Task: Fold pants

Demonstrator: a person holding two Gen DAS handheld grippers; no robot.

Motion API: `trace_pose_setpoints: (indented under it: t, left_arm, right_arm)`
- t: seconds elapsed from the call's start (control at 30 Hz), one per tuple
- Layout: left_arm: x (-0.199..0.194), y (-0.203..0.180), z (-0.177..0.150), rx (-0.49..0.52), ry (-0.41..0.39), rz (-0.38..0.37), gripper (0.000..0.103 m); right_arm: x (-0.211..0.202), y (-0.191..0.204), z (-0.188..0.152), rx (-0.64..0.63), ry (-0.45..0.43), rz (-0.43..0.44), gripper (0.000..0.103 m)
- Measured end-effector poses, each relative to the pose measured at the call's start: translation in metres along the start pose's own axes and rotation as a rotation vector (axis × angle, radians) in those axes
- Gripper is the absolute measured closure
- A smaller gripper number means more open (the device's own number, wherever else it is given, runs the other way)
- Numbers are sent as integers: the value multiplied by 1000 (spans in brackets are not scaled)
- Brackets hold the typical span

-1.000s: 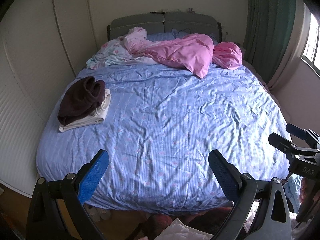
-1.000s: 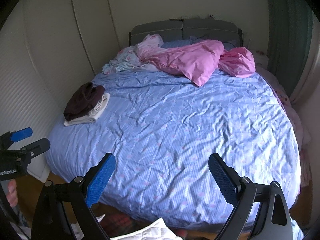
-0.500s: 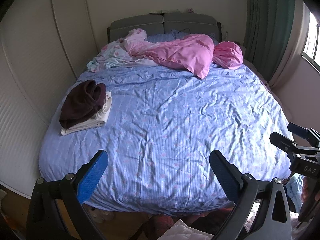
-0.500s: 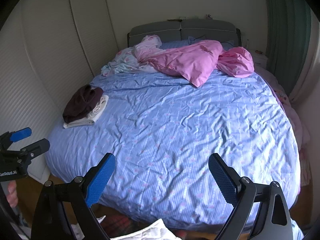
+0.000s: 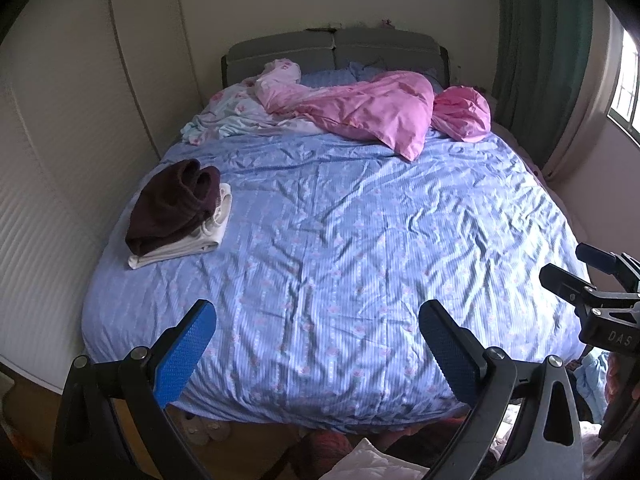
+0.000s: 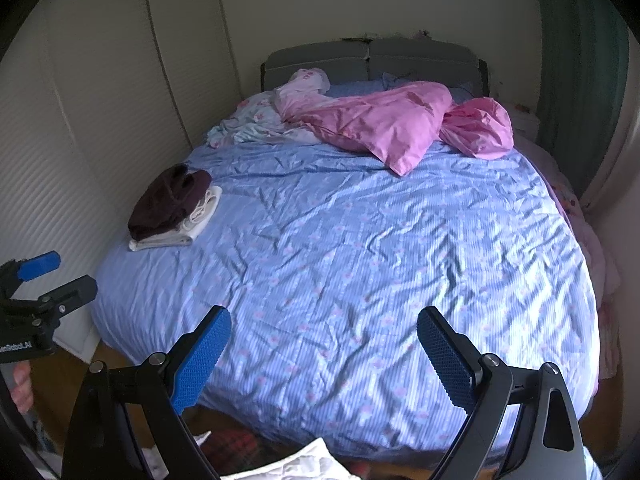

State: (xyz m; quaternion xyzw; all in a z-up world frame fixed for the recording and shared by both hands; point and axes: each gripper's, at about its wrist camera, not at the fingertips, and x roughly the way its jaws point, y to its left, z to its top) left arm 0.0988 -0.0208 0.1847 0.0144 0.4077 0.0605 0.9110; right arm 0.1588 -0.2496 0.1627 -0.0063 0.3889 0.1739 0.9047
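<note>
Both tools hang off the foot of the bed [image 5: 320, 240], fingers spread wide and holding nothing: the left gripper [image 5: 316, 344] and right gripper [image 6: 322, 346] face the bare blue cover, likely kept clear as folding space. A dark maroon garment [image 5: 172, 204], possibly folded pants, sits on a white folded piece [image 5: 188, 246] near the bed's left edge. Pink bedding [image 5: 368, 114] is bunched at the headboard. Which pants come next, I cannot tell.
</note>
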Motion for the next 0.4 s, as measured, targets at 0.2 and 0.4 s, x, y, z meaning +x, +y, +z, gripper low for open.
trace_pose_setpoints:
  t: [0.2,0.4]
  left_arm:
    - [-2,1,-1,-1,-10,6,0]
    - [-2,2,-2,-3,-8,9,0]
  right_arm:
    - [-1,8,-1,-24,-8,0,8]
    - [-1,9,-1,-23,-8,1,8]
